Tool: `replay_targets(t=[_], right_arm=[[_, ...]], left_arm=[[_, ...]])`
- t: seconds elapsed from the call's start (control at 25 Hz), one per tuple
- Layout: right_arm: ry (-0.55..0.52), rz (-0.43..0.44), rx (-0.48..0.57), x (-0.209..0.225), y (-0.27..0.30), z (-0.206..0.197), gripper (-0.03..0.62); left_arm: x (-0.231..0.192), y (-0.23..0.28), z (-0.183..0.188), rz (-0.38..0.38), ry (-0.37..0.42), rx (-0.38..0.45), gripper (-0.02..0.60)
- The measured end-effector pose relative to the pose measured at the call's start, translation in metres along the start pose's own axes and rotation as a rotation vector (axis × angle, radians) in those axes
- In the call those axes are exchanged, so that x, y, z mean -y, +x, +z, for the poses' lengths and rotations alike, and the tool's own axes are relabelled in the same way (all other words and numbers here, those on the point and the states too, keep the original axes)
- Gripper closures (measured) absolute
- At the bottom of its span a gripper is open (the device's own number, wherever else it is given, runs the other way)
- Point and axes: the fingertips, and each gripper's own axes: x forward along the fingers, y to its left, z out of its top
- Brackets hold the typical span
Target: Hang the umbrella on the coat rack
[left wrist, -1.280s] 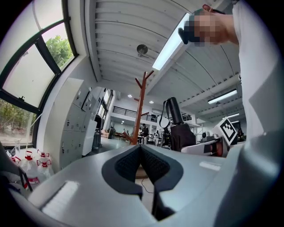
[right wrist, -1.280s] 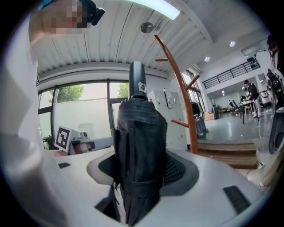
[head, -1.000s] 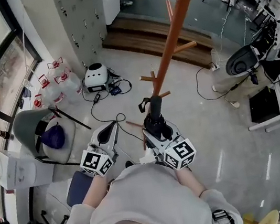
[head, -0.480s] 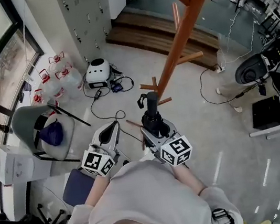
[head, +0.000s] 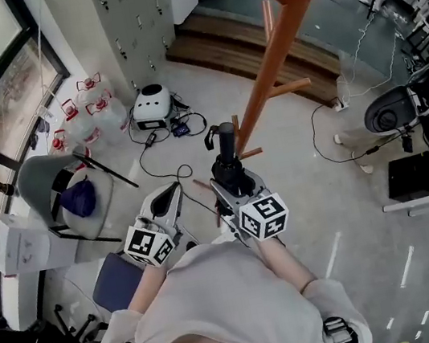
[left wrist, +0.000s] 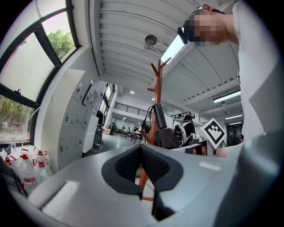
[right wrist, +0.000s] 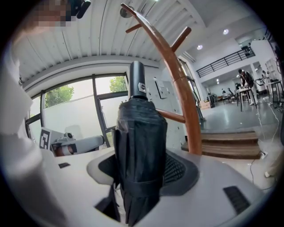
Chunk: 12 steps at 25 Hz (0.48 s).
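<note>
A folded black umbrella (head: 230,164) stands upright in my right gripper (head: 231,185), which is shut on its canopy. Its handle (head: 226,134), with a strap loop, points up toward the coat rack. The brown wooden coat rack (head: 274,42) rises just beyond the umbrella, with its lower pegs (head: 249,153) beside the handle. In the right gripper view the umbrella (right wrist: 140,150) fills the space between the pads and the rack's pole (right wrist: 184,97) stands right behind it. My left gripper (head: 167,205) hangs to the left, shut and holding nothing, with its pads (left wrist: 153,165) pressed together.
A grey chair (head: 50,186) with a blue thing on it stands at the left. Behind it are water bottles (head: 87,114). A white device (head: 153,103) with cables lies on the floor ahead. A wooden step (head: 258,45) runs behind the rack. A seated person (head: 399,107) is at the right.
My right gripper has carried the umbrella forward, and its handle is now closer to the rack's lower pegs. The left gripper has shifted a little.
</note>
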Motion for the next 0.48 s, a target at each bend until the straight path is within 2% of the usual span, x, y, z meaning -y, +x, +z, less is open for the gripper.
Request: replay_targets(t=[0.48], right_arm=[[0.027, -0.084, -0.004, 0.028, 0.022, 0.000, 0.341]], left_arm=[[-0.006, -0.001, 0.000, -0.016, -0.005, -0.009, 0.571]])
